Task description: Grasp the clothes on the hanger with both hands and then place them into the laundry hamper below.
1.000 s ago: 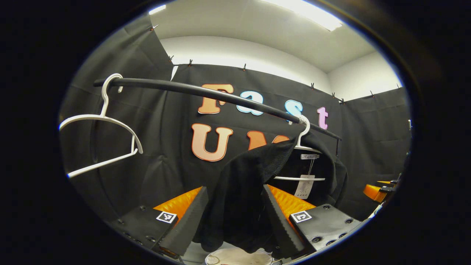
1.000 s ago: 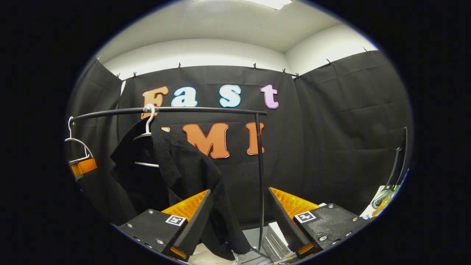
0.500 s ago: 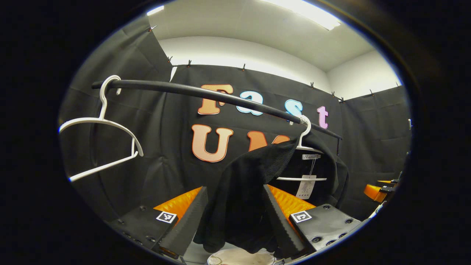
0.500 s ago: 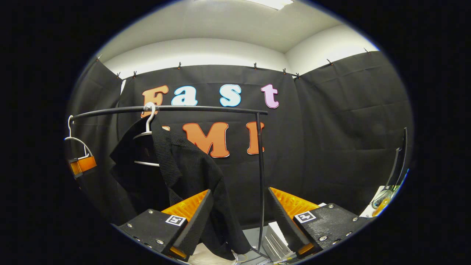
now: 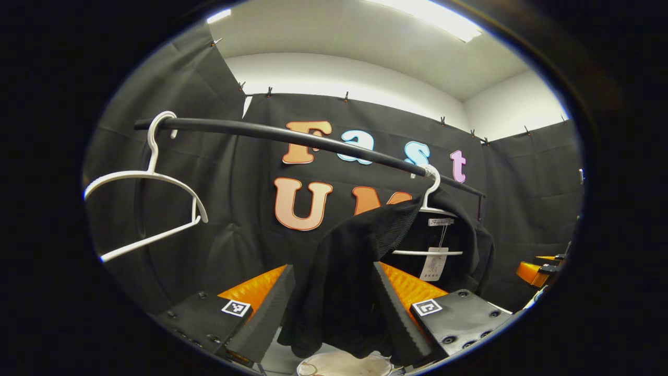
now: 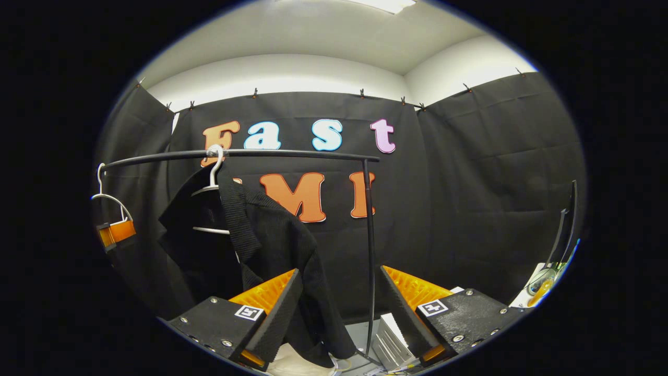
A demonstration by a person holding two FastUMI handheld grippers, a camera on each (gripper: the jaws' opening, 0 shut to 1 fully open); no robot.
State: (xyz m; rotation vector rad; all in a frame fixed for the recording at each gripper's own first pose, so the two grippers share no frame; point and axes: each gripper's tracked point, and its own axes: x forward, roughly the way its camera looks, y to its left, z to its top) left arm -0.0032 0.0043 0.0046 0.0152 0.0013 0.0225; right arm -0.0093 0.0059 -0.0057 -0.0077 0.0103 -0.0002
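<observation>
In the left gripper view the lower hem of the black garment (image 5: 344, 292) sinks behind the left gripper (image 5: 331, 313), whose jaws stand spread with the cloth hanging between them; whether either pad touches the fabric is hard to tell, and nothing looks pinched. Below the hem a pale rounded rim (image 5: 344, 365) is cut off by the edge of the view — possibly the hamper, but too little shows to say. At the far right an orange-and-black bit of the other gripper (image 5: 537, 269) is cropped by the edge.

A small white label sits at the garment's collar and a paper tag (image 5: 434, 263) hangs beneath it on a string; the print on both is too small to read.

The garment is black, of coarse knit with a ribbed band along its edge; it hangs on a white hanger (image 6: 211, 193) hooked over the black rail (image 5: 292, 137), one side pulled down off the shoulder and draping forward. A second white hanger (image 5: 148, 193) hangs bare near the rail's other end.

In the right gripper view the right gripper (image 6: 339, 308) has its jaws wide apart, gripping nothing; the garment's drooping side hangs past the inner face of one finger and the rack's upright post (image 6: 369, 250) rises between the jaws farther back.
</observation>
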